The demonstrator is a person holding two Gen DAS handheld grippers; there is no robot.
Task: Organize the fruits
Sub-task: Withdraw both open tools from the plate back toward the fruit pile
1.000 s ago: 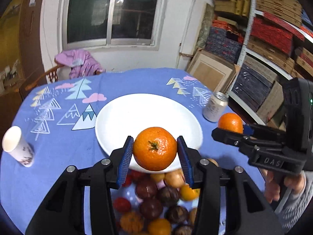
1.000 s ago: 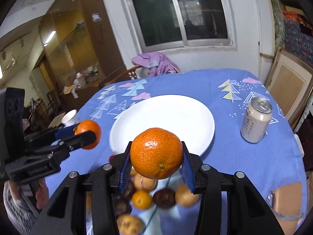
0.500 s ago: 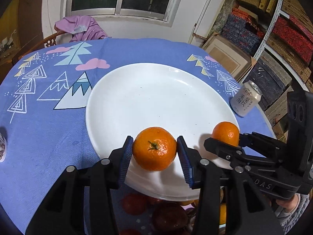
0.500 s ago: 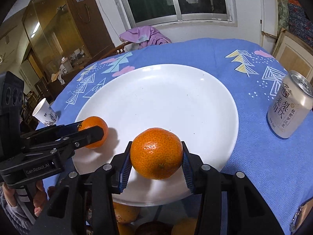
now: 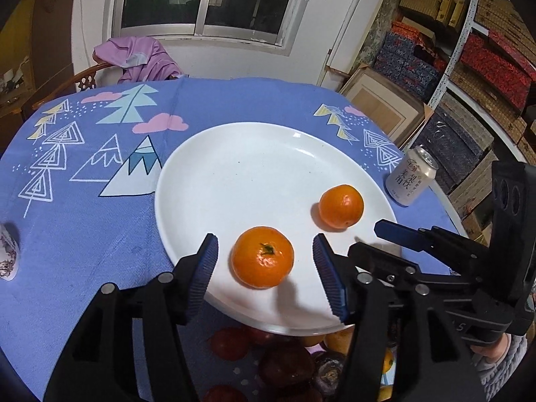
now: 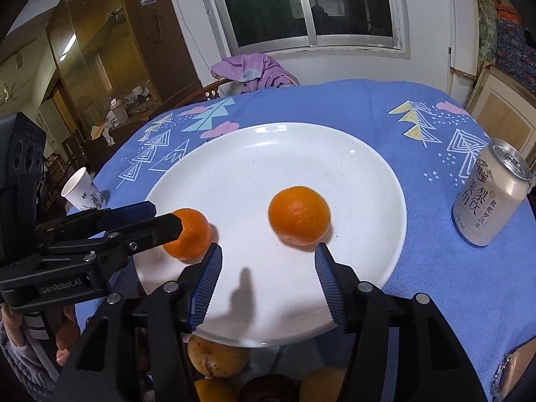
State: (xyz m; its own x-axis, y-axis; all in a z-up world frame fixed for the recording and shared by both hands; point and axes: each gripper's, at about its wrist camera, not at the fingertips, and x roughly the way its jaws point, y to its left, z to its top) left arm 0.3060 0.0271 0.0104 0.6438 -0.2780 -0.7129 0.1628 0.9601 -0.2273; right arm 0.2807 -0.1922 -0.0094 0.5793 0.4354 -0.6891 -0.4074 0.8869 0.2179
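Plate (image 5: 234, 174) at frame centre holds your two glossy tangerines: one (image 5: 262, 256) between the just-opened left gripper (image 5: 264, 274) pads, untouched; the other (image 6: 299, 215) ahead of the right gripper (image 6: 268, 278), jaws likewise parted.

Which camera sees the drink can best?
The right wrist view. There the drink can stands big and whole on the blue tablecloth, right of the white plate, and you can see its printed label and its top. The left wrist view shows the same can smaller and farther off, beyond the plate's right rim.
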